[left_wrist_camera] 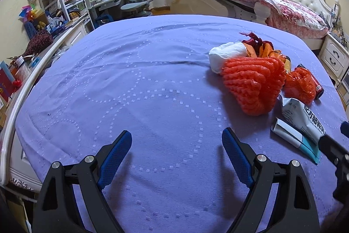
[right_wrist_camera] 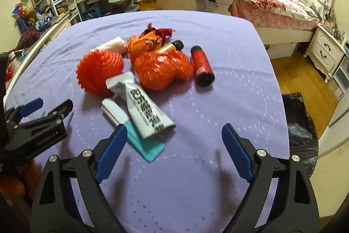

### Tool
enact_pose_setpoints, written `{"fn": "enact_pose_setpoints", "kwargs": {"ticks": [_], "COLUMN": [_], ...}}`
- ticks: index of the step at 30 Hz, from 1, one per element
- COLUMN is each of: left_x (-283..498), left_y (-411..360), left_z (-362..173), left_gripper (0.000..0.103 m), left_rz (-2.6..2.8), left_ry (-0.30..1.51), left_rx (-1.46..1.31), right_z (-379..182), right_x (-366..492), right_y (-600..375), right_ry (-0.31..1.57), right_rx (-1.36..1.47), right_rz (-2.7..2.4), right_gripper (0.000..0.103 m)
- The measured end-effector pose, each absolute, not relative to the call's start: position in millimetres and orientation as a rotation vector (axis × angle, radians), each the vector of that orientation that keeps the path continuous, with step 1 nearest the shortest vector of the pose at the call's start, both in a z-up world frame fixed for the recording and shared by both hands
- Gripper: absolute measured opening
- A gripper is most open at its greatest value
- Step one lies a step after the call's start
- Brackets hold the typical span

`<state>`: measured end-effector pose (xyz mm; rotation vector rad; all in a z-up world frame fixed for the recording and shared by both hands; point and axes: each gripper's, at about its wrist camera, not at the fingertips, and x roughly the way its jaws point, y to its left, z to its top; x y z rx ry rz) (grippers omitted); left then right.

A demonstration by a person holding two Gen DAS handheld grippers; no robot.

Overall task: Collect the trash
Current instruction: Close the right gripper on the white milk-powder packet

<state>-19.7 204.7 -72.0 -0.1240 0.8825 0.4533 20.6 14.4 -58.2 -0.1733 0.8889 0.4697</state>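
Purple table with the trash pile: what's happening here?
A person holds a gripper in each hand above the purple tablecloth. Both the left gripper and right gripper are open and empty. Nothing is picked up yet: the orange foam net, silver packet and red can lie untouched. A black bag waits beside the table.

A lilac cloth-covered table bears orange foam nets, wrappers, a red can.

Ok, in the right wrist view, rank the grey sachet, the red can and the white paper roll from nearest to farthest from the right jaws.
1. Grey sachet: just ahead of the right gripper, lying over a teal card.
2. Red can: farther up, right of the pile, lying on the purple cloth.
3. White paper roll: farthest, at the pile's back left.
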Motion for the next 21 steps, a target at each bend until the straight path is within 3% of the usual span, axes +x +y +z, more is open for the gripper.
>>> {"fn": "enact_pose_setpoints", "kwargs": {"ticks": [5, 9, 21], "left_x": [-20, -20, -18], "left_y": [204, 205, 196], "left_z": [-73, -74, -74], "left_gripper": [0.084, 0.084, 0.084], "left_rz": [0.446, 0.445, 0.444], "left_ry": [0.881, 0.886, 0.886], "left_rx": [-0.121, -0.124, -0.101], "right_z": [-66, -72, -68], "right_x": [39, 46, 32], "right_y": [34, 42, 37], "right_ry": [0.902, 0.939, 0.904], "right_rx": [-0.202, -0.192, -0.175], "right_rz": [0.490, 0.535, 0.566], "right_gripper": [0.074, 0.055, 0.037]}}
